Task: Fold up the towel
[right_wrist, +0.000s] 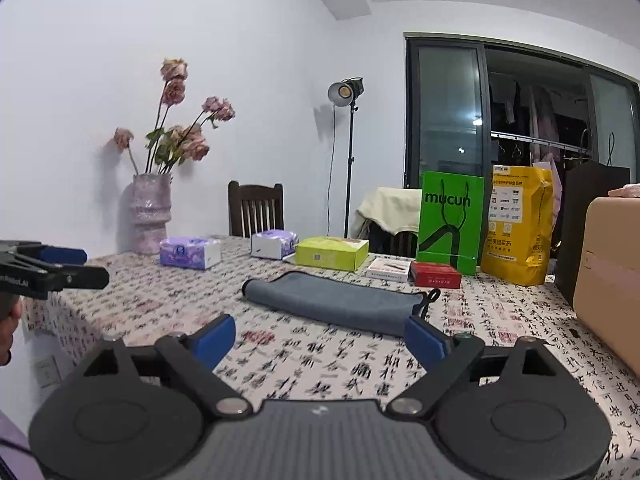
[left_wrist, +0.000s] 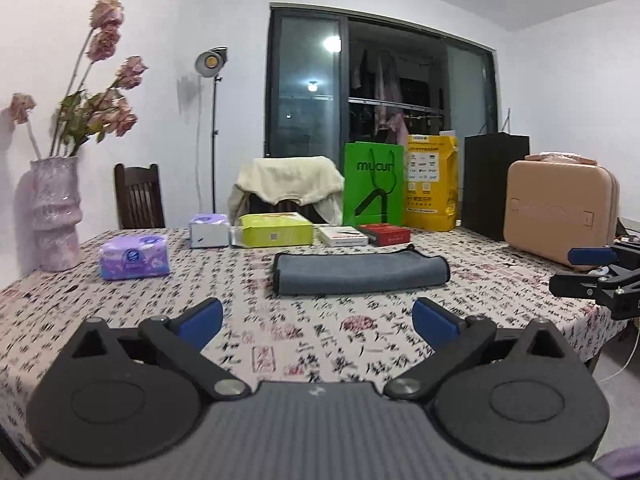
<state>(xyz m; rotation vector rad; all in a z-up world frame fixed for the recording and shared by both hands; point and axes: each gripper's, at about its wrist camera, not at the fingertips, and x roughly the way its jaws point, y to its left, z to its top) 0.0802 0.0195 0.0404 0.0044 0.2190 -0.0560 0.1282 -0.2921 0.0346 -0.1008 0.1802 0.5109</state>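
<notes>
A grey towel (left_wrist: 360,274) lies folded into a long strip on the patterned tablecloth (left_wrist: 304,344), past the middle of the table. It also shows in the right wrist view (right_wrist: 336,300), with a small black loop at its right end. My left gripper (left_wrist: 318,320) is open and empty, held above the cloth short of the towel. My right gripper (right_wrist: 320,338) is open and empty, short of the towel's near edge. The right gripper also shows in the left wrist view (left_wrist: 592,276) at the right edge; the left gripper also shows in the right wrist view (right_wrist: 60,268) at the left edge.
Behind the towel stand tissue packs (left_wrist: 134,258), a lime box (left_wrist: 276,230), small white and red boxes (left_wrist: 384,234), a green bag (left_wrist: 374,184), a yellow bag (left_wrist: 432,184) and a black box (left_wrist: 496,184). A pink case (left_wrist: 560,220) is at right, a vase (left_wrist: 56,216) at left.
</notes>
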